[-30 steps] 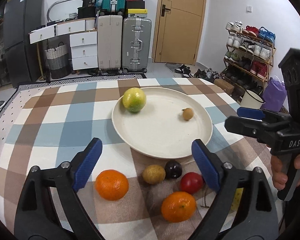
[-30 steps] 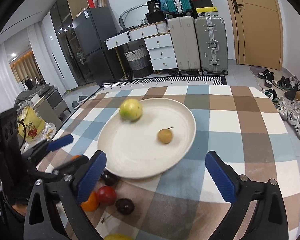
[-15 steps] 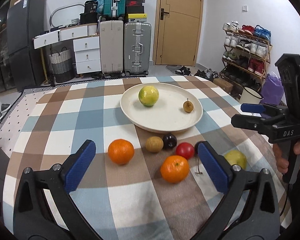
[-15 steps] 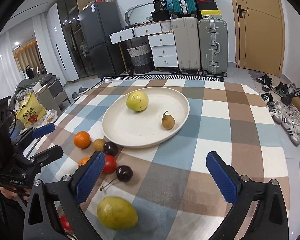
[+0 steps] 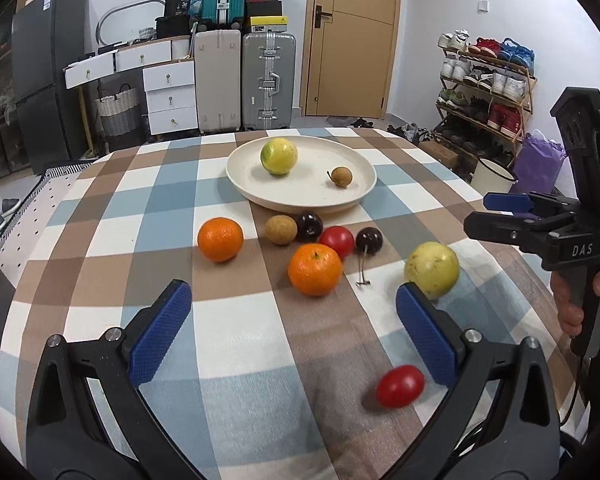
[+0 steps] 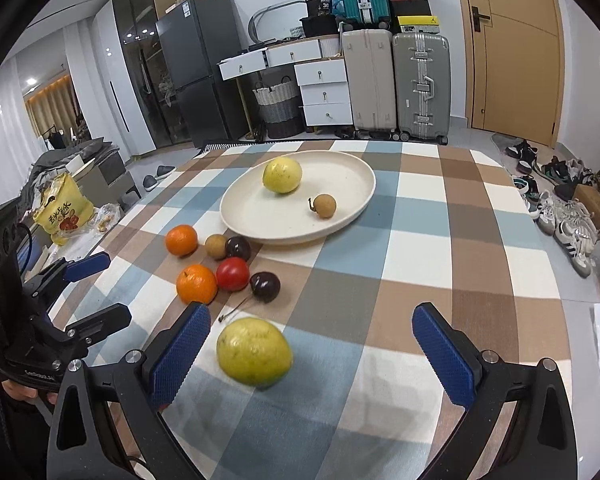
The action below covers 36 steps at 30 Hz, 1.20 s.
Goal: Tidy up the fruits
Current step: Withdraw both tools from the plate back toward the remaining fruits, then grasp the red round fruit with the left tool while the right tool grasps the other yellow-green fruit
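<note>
A cream plate [image 5: 352, 196] [image 6: 352, 216] holds a yellow-green citrus [image 5: 279, 156] [image 6: 282, 175] and a small brown longan [image 5: 341, 176] [image 6: 325, 206]. On the checked cloth in front of it lie two oranges [image 5: 220, 239] [image 5: 315, 269], a brown longan [image 5: 281, 230], two dark cherries [image 5: 309, 225] [image 5: 369, 240], a red tomato [image 5: 337, 241], a yellow guava [image 5: 432, 269] [image 6: 254, 351] and a second red tomato [image 5: 400, 385]. My left gripper [image 5: 292, 332] is open and empty, back from the fruits. My right gripper [image 6: 310, 348] is open and empty, with the guava between its fingers' line of sight.
The checked table [image 5: 100, 272] drops off at the left and right edges. Suitcases [image 5: 268, 80], drawers [image 5: 168, 96] and a door [image 5: 352, 40] stand behind. A shoe rack [image 5: 484, 80] is at the right, a yellow bag [image 6: 62, 212] at the left.
Both grippers have pulled back from the plate toward the near table edge, bringing the loose fruits, the guava and the near tomato into view. Both stay open.
</note>
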Motion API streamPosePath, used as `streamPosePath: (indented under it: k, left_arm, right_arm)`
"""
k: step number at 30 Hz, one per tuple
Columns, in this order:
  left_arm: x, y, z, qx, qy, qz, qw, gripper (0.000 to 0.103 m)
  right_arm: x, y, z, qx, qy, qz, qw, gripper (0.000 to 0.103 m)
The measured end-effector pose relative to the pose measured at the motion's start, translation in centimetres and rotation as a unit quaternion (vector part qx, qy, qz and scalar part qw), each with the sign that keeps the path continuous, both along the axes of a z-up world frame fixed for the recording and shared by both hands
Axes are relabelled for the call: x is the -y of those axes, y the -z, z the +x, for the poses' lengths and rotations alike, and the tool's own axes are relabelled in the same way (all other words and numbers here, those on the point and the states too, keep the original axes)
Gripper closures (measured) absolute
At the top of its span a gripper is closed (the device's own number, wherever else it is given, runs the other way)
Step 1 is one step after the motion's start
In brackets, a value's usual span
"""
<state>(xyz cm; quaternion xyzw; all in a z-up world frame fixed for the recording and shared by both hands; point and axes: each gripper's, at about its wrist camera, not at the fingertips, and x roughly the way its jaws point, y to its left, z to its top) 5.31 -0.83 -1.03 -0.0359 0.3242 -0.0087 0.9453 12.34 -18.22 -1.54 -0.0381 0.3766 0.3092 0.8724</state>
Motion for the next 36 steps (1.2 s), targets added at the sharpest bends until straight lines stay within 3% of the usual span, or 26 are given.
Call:
streamPosePath:
  k: [25,30,36]
  left_arm:
    - [3.7,2.9,-2.2,-0.098,0.033,-0.017,0.9945,0.002]
    - [4.7,3.3,-2.3,-0.100,0.043,-0.007,0.9940,0.013]
    - [6.2,3.9,-2.2,-0.110,0.073,0.009,0.9911,0.033]
  right_arm:
    - [0.0,2.6,-3.8,-0.026,0.004,-0.039,0.999,0.000]
    - [0.0,2.8,-3.8,-0.025,0.004,-0.041,0.999,0.000]
    - [0.1,2.8,-3.8,-0.024,0.006,-0.044,0.999,0.000]
